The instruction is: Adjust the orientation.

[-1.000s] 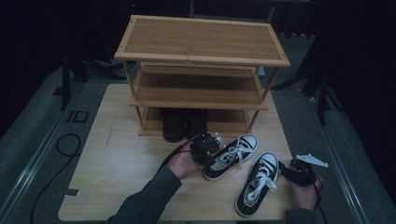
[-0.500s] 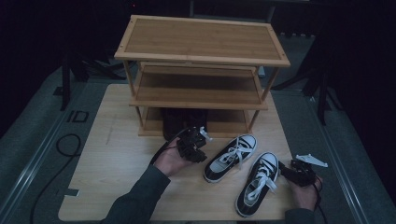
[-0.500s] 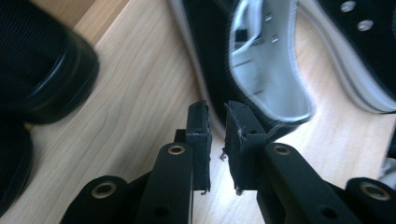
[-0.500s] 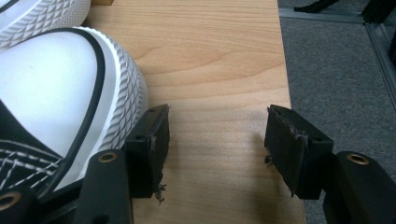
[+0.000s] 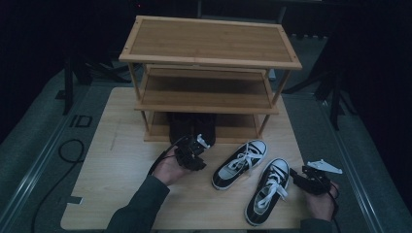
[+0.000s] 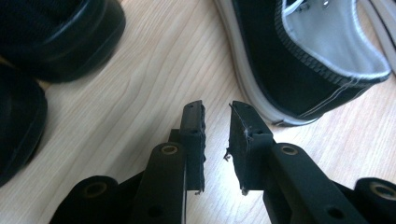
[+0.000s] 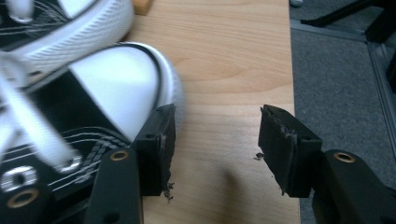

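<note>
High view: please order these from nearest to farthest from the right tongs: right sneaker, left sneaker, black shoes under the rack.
1. Right sneaker, just left of the right tongs.
2. Left sneaker, further left.
3. Black shoes, on the rack's bottom level, near the left tongs.

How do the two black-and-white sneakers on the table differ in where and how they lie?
The left sneaker lies farther from the person, toe angled up-right toward the bamboo rack; the right sneaker lies nearer the table's front edge, beside the right gripper. Both sit upright, laced white, with white toe caps.
</note>
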The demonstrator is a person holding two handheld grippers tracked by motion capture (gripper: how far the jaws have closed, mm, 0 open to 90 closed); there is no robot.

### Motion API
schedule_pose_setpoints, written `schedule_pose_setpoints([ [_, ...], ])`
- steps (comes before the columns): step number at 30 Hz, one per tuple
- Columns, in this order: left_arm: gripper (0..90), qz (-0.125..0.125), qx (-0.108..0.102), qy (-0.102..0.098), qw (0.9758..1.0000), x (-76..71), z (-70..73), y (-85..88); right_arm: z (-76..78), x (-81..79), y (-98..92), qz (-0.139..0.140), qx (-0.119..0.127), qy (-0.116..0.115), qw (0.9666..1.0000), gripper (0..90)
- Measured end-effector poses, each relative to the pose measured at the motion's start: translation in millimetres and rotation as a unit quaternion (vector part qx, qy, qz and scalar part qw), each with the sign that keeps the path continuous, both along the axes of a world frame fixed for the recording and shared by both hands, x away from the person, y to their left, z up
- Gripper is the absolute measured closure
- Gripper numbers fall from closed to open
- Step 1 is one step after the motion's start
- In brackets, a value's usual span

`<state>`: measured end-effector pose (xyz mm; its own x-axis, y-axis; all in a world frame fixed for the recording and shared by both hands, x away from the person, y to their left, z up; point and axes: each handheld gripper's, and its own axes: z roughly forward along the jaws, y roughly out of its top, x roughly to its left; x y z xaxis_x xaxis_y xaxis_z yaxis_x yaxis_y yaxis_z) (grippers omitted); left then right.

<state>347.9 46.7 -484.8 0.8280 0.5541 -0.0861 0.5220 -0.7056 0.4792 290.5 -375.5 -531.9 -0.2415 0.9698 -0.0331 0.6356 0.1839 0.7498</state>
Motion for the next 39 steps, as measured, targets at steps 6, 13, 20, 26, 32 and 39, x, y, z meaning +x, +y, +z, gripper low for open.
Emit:
schedule_pose_setpoints([
  [6,75.6,0.011,-0.001,0.005,0.9999,1.0,-7.3,6.6,13.7,-10.6,6.2,0.034,-0.028,-0.001,0.999,59.1],
  [13,75.7,0.011,0.003,0.011,0.9999,1.3,-16.4,9.4,21.8,-20.4,14.5,0.076,-0.043,0.015,0.996,76.6],
  [20,75.7,0.009,0.003,0.013,0.9999,0.3,-19.0,11.4,22.1,-32.5,23.1,0.115,-0.046,0.033,0.9917,88.7],
  [26,75.6,0.007,0.004,0.014,0.9999,0.5,-19.1,12.0,17.8,-42.5,24.9,0.13,-0.057,0.057,0.9883,90.0],
  [32,75.7,0.014,-0.006,0.015,0.9998,0.1,-19.2,12.0,10.1,-52.1,27.5,0.144,-0.055,0.073,0.9854,90.0],
  [39,75.7,0.018,-0.008,0.012,0.9997,0.2,-16.6,15.1,3.8,-61.3,30.3,0.162,-0.065,0.092,0.9803,90.0],
])
